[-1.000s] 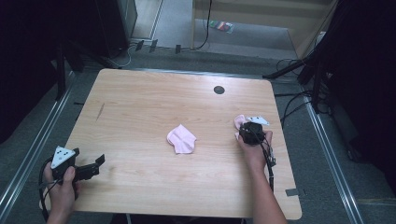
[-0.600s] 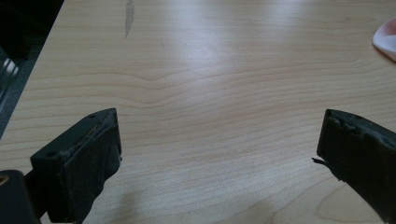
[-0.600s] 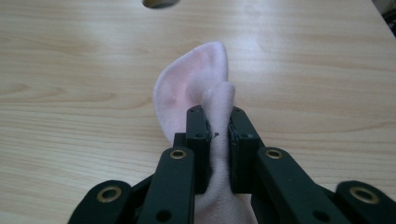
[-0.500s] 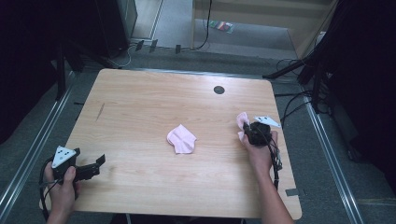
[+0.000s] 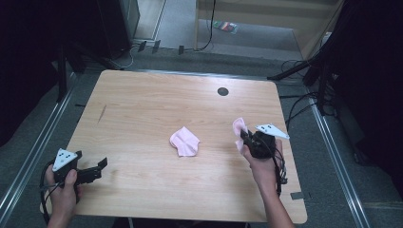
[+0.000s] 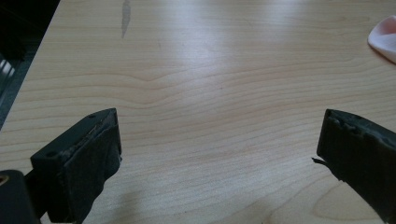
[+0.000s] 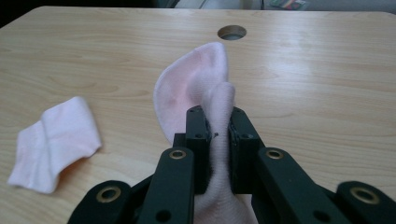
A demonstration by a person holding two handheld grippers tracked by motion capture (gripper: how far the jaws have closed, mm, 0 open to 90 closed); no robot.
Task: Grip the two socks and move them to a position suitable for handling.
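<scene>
I am counting two pink socks. My right gripper (image 7: 217,135) is pinching one pink sock (image 7: 196,88) near the table's (image 5: 142,104) right edge, its long axis running away from the jaws toward the round cable hole (image 7: 232,32). My left gripper (image 6: 219,154) is hovering spread wide at the near left corner. The second sock (image 5: 184,141) is lying folded mid-table.

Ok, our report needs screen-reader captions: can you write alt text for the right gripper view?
The right tongs are shut on a pink sock, pinching a fold that rises between the black jaws. A second pink sock lies flat on the wooden table, with a round hole near its far edge.
</scene>
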